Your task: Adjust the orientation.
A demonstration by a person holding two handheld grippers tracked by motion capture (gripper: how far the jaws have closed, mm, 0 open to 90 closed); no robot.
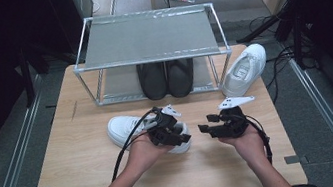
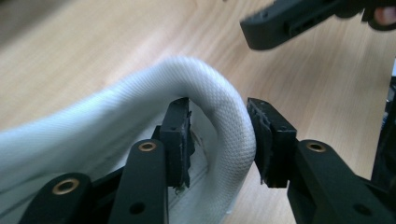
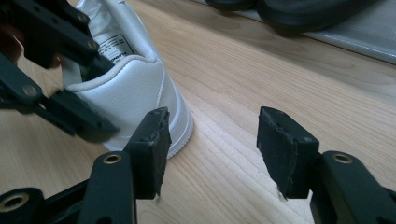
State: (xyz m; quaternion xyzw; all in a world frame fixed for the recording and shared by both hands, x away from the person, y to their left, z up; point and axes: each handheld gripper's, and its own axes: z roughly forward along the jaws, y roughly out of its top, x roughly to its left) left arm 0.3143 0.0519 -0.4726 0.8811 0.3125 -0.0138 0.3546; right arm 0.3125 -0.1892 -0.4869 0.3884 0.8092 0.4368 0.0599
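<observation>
The white sneaker [image 1: 127, 130] lies on the wooden surface [image 1: 78, 158] in front of the person, its heel end covered in the high view by the left hand-held gripper [image 1: 173, 133]. In the left gripper view its padded heel collar [image 2: 224, 112] passes between the jaws, which stand apart around it; the inner pad sits at the lining, the outer one just beside the collar, and any contact is hard to tell. The right hand-held gripper [image 1: 208, 128] hovers open just beside the heel, nothing between its jaws. Behind, a metal rack [image 1: 151, 58] half hides two black shoes [image 1: 167, 78]; another white sneaker [image 1: 244, 71] leans at its right.
</observation>
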